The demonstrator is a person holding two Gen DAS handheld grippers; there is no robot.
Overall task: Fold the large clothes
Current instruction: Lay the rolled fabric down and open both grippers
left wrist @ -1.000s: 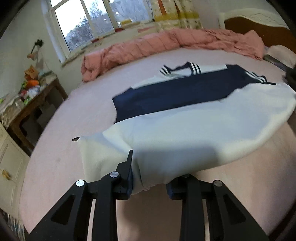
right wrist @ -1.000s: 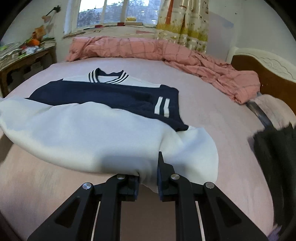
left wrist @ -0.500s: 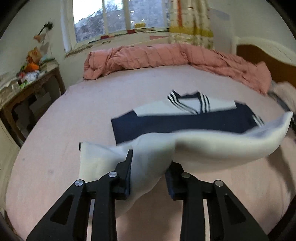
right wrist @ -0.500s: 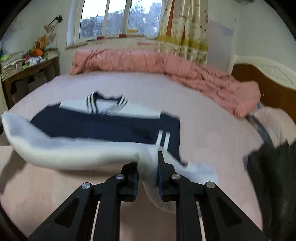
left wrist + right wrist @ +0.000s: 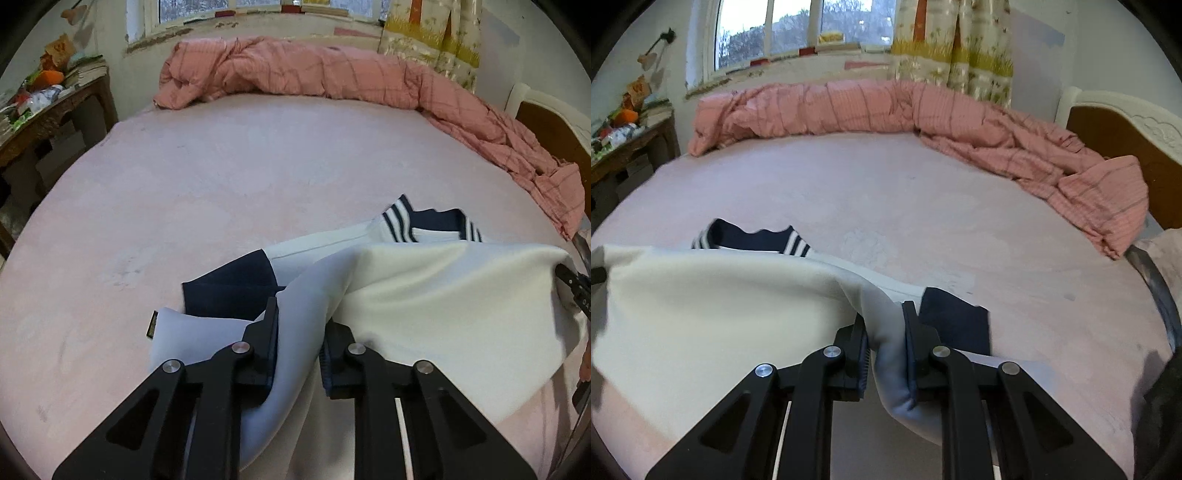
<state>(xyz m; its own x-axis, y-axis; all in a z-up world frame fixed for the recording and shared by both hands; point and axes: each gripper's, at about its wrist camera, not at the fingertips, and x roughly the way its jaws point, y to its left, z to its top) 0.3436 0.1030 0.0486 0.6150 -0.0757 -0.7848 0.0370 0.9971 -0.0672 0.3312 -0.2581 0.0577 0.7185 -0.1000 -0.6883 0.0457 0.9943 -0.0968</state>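
Here the jersey lies on the bed, long axis running between our grippers, striped collar toward the quilt. We hold its white hem: left gripper and right gripper each clamped on fabric.

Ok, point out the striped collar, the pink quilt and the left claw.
striped collar (image 5: 397, 221), left wrist view, on its white-striped rib.
pink quilt (image 5: 849, 107), right wrist view, on the bunched roll under the window.
left claw (image 5: 301, 332), left wrist view, between its fingertips.

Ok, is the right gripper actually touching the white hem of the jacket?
Touching. The right wrist view shows the white hem pinched between both fingers of the right gripper, with no gap.
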